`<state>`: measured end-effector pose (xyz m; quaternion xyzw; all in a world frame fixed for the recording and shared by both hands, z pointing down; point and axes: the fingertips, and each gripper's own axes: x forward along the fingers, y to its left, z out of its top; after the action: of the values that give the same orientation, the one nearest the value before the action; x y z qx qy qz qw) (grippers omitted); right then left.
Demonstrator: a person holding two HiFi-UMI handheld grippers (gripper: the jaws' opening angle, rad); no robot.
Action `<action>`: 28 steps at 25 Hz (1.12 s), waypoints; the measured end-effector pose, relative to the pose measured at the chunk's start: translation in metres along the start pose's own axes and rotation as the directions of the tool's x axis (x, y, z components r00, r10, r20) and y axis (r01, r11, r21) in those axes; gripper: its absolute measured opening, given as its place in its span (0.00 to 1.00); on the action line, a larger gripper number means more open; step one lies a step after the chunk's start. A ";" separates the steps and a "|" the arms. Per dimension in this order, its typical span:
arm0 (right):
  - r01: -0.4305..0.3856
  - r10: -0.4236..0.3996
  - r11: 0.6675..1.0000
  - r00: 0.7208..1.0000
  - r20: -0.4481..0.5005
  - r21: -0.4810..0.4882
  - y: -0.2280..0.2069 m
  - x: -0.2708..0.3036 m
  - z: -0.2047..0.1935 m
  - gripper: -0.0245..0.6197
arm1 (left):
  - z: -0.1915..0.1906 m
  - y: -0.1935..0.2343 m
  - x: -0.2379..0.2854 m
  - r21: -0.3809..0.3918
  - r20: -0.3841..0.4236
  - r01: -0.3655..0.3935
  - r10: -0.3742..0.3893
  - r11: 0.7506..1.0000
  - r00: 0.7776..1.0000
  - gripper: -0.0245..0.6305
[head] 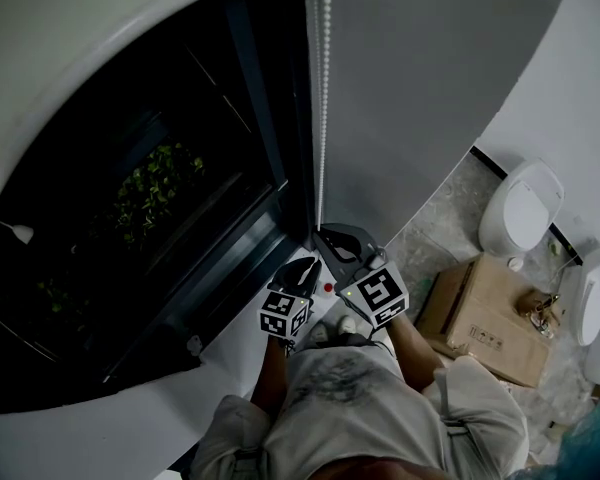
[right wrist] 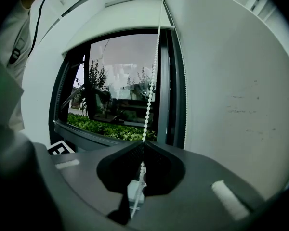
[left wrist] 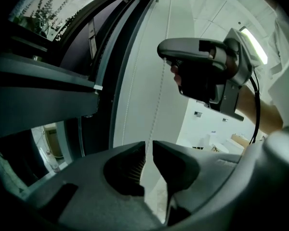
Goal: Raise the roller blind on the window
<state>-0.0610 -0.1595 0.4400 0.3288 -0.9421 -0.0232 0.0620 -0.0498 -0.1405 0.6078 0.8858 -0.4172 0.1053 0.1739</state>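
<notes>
A white bead chain (head: 322, 88) hangs straight down along the right edge of the dark window (head: 150, 188). My right gripper (head: 332, 236) is shut on the chain, which enters its closed tips in the right gripper view (right wrist: 143, 143). My left gripper (head: 305, 265) sits just below and to the left. In the left gripper view its jaws (left wrist: 148, 148) stand a narrow gap apart, and the chain (left wrist: 156, 105) runs down from the right gripper (left wrist: 163, 57) into that gap. The roller blind (right wrist: 127, 16) shows as a pale band at the top of the window.
A white sill (head: 245, 353) runs under the window. A grey wall (head: 430, 88) rises right of the chain. On the floor at right stand a cardboard box (head: 485, 318) and white urinals (head: 520, 208). Green plants (right wrist: 111, 129) grow outside the glass.
</notes>
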 end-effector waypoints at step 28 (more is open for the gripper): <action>-0.022 0.022 1.000 1.000 0.006 -0.012 0.004 0.001 0.000 0.05 | 0.326 -0.065 -0.088 0.327 0.449 -0.015 -0.141 0.945 0.882 0.19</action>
<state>-0.0640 -0.1573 0.4408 0.3181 -0.9456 -0.0291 0.0610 -0.0409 -0.1693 0.2653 0.9145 -0.3945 -0.0499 -0.0748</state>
